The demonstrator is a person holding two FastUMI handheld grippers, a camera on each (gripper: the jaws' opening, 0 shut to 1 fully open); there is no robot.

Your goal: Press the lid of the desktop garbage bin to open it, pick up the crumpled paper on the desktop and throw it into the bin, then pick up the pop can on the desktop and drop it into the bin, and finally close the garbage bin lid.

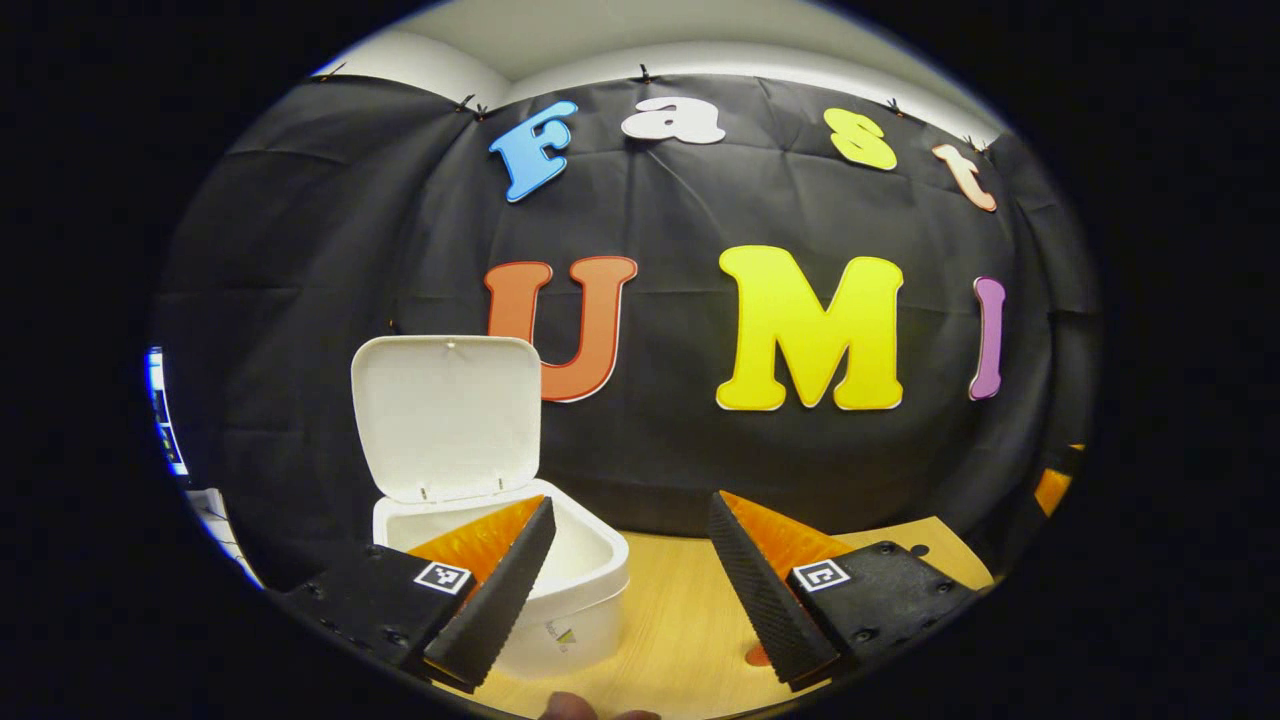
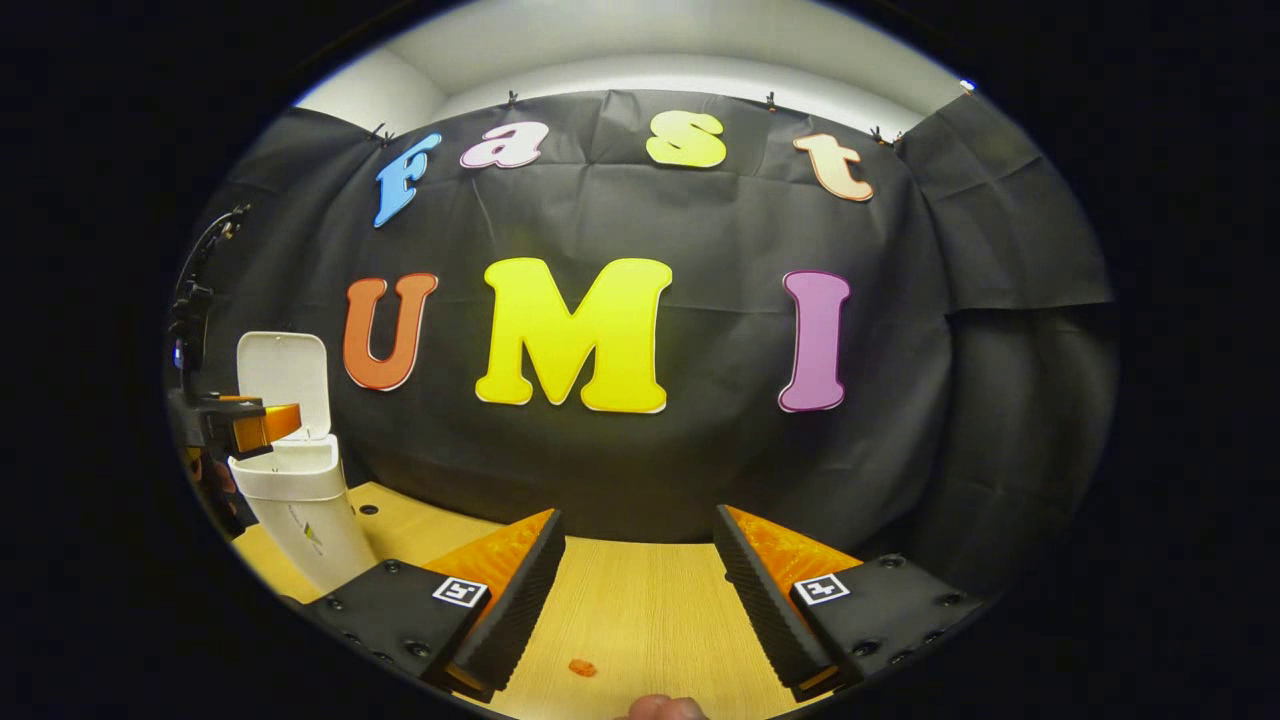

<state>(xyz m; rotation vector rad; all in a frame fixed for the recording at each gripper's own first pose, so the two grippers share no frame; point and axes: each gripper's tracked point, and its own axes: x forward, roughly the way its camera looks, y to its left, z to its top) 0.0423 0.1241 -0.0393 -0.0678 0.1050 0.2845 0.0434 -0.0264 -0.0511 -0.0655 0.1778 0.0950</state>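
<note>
A white desktop bin (image 1: 575, 590) stands on the wooden table at the lower left of the left gripper view, its lid (image 1: 447, 415) raised upright. My left gripper (image 1: 630, 580) hovers open just in front of and right of the bin, its left finger overlapping the bin's rim, nothing between the fingers. In the right gripper view the same bin (image 2: 300, 500) stands at the far left with its lid (image 2: 285, 375) up, and the other gripper (image 2: 245, 425) shows beside it. My right gripper (image 2: 640, 590) is open over bare table.
The light wooden table (image 2: 640, 620) runs back to the black cloth wall. A small orange scrap (image 2: 581, 667) lies on the table between the right gripper's fingers. A small dark hole (image 2: 368, 510) marks the tabletop near the bin. A fingertip (image 1: 570, 706) shows at the bottom edge.
</note>
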